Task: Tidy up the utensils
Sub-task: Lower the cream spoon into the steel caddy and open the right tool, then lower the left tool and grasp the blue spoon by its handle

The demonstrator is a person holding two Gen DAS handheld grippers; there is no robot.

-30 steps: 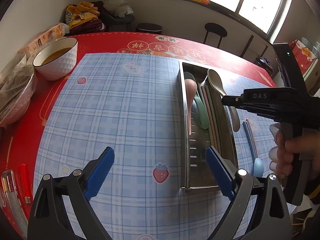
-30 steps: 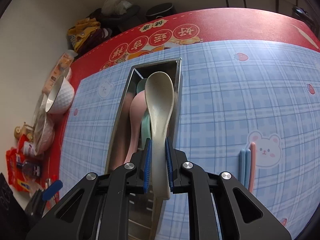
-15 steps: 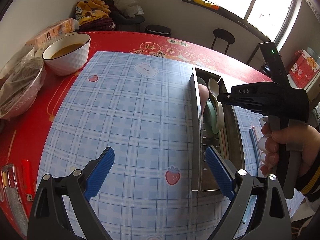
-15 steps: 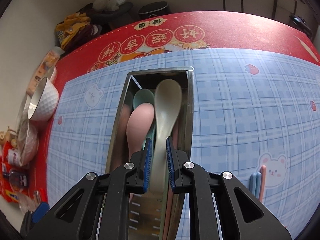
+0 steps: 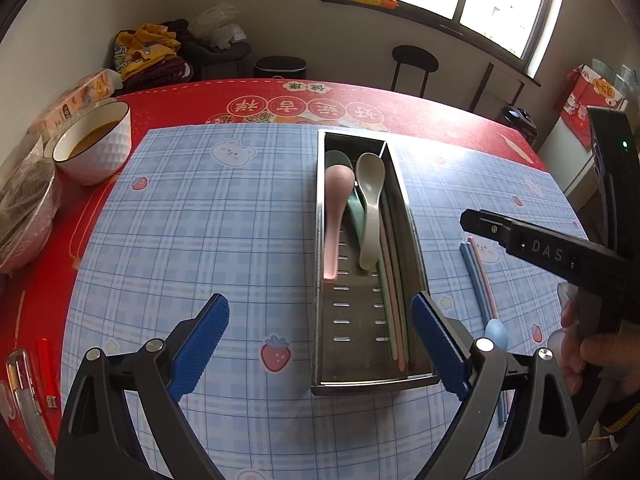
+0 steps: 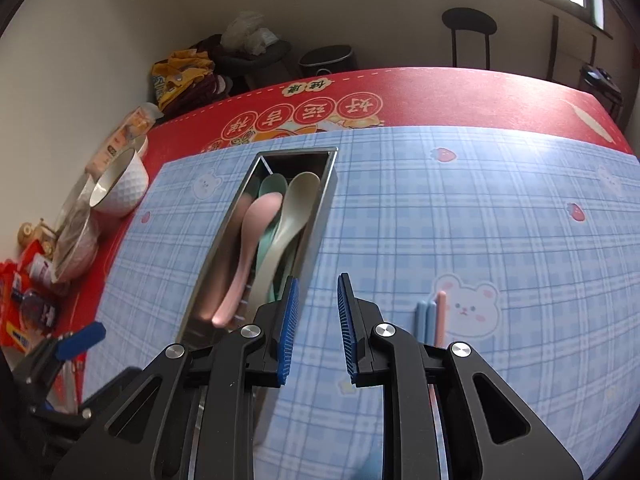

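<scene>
Chopsticks (image 6: 431, 317), a slim blue and pink plastic pair, lie right of the long steel tray (image 6: 320, 216) on the bench; light, stiff, probably slippery, best pinched mid-length. Right gripper (image 6: 318, 330) has just been opening, empty; left gripper (image 5: 320, 348) gapes wide, empty.

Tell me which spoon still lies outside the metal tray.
The blue spoon. It lies on the checked mat right of the tray, beside the blue and pink chopsticks. The pink, green and beige spoons are all inside the tray.
</scene>
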